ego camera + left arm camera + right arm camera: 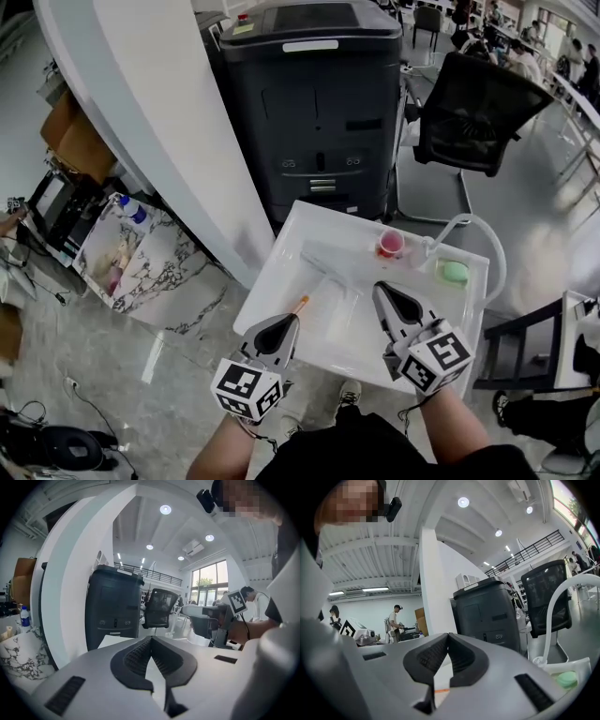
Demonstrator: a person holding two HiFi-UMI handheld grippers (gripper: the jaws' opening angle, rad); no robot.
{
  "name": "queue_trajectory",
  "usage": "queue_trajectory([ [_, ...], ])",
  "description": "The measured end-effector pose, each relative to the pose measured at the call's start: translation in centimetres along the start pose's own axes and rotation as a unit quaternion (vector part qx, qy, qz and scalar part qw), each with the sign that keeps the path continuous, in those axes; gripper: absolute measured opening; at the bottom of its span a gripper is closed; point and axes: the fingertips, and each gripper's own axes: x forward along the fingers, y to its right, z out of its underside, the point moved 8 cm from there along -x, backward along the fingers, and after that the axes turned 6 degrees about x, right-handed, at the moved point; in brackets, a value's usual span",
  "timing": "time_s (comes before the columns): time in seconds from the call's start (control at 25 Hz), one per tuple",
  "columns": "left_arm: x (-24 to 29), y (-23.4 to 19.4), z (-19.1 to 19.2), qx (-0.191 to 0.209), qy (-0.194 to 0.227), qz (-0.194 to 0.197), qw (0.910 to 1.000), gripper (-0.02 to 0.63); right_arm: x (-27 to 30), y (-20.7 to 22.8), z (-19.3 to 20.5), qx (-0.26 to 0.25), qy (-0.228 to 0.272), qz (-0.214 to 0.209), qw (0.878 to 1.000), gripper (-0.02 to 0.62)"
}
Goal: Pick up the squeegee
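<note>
A pale, see-through squeegee (330,286) lies on the white tray (281,246), with an orange end (300,303) at its near left. My left gripper (293,317) hovers over the tray's near edge, its tips just beside that orange end. It is shut and empty; in the left gripper view the jaws (151,638) meet at the tips. My right gripper (379,287) is over the tray to the right of the squeegee, also shut on nothing (448,634). A sliver of the orange end (440,691) shows below its jaws.
A pink cup (390,244) and a green sponge (455,272) sit at the tray's far right, with a white hose (487,246) arching over them. Behind the tray stand a dark machine (314,103), a black office chair (478,112) and a white slanted wall (159,131).
</note>
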Motion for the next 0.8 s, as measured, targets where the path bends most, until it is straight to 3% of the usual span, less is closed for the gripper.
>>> queue_trajectory([
  [0.28, 4.8, 0.1, 0.0, 0.008, -0.028, -0.02, 0.9994, 0.017, 0.6, 3.8, 0.0, 0.012, -0.013, -0.021, 1.0, 0.017],
  [0.56, 9.1, -1.0, 1.3, 0.014, -0.075, -0.019, 0.9969, 0.02, 0.6, 6.0, 0.2, 0.025, -0.017, -0.015, 0.999, 0.017],
  [0.8, 12.9, -2.3, 3.9, 0.022, -0.138, 0.007, 0.9902, 0.108, 0.3, 7.4, 1.0, 0.033, -0.021, 0.012, 0.999, 0.017],
])
